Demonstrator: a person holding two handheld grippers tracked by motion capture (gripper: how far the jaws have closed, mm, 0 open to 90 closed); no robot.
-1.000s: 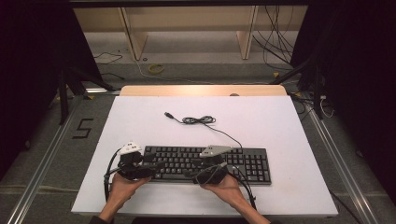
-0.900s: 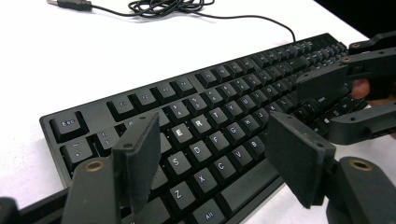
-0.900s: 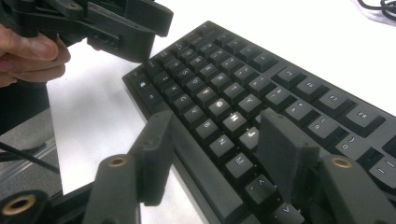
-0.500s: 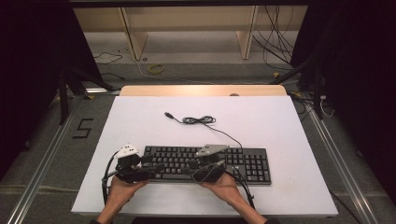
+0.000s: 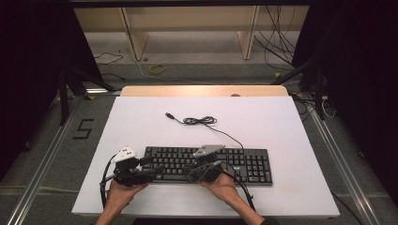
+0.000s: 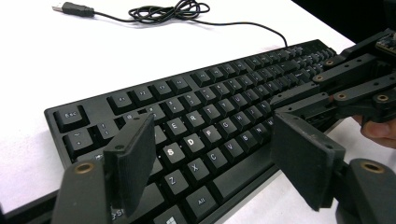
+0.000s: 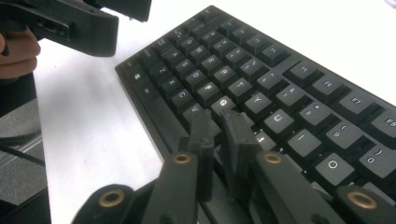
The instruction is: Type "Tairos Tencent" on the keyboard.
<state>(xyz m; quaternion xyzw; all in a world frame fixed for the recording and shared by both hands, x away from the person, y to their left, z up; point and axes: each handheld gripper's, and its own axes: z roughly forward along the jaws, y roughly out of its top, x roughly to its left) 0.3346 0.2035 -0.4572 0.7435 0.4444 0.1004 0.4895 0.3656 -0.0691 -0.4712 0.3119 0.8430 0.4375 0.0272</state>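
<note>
left tongs (image 6: 215, 154) apart, empty | right tongs (image 7: 219, 135) just closing, nearly together, on black plastic keyboard (image 5: 244, 161) keys | risk: neighbouring key pressed too

right gripper (image 7: 217, 123), jaws nearly together, over black keyboard (image 7: 261, 84)

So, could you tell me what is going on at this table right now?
A person holds a gripper in each hand over a black keyboard on the white table. The right gripper, its jaws just closed with nothing between them, points at the middle keys. The left gripper hangs open above the left-hand keys. The keyboard's cable lies unplugged behind.
</note>
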